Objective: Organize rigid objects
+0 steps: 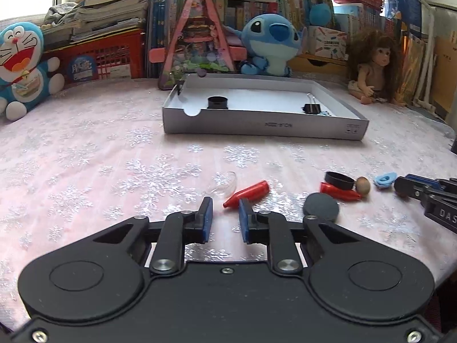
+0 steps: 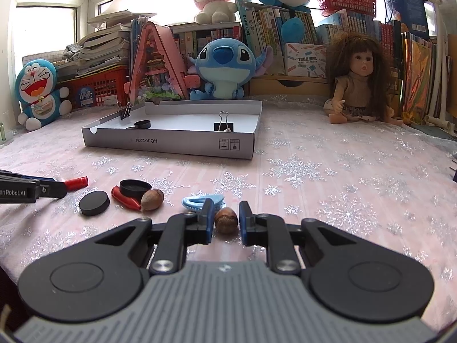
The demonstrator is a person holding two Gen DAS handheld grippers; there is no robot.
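Gripping nut (image 2: 226, 220), right hand-held gripper (image 2: 226, 217).

bright daylight from blown-out rear windows (image 2: 45, 28); fisheye edges bend, perhaps slightly soft.

We note a table (image 2: 328, 177) under a pink cloth with silver snowflakes. On it lies a shallow white cardboard box (image 2: 171, 143), well back. Nearer, a loose cluster: two red cones (image 1: 247, 193) (image 2: 125, 198), a black cap (image 2: 134, 188) touching one cone, a black disc (image 2: 94, 203), two brown nuts (image 2: 152, 199) (image 2: 226, 220), a blue clip (image 2: 200, 201), a clear plastic piece (image 1: 222, 184). Plush toys (image 2: 38, 94) and a doll (image 2: 357, 85) sit along the far edge.
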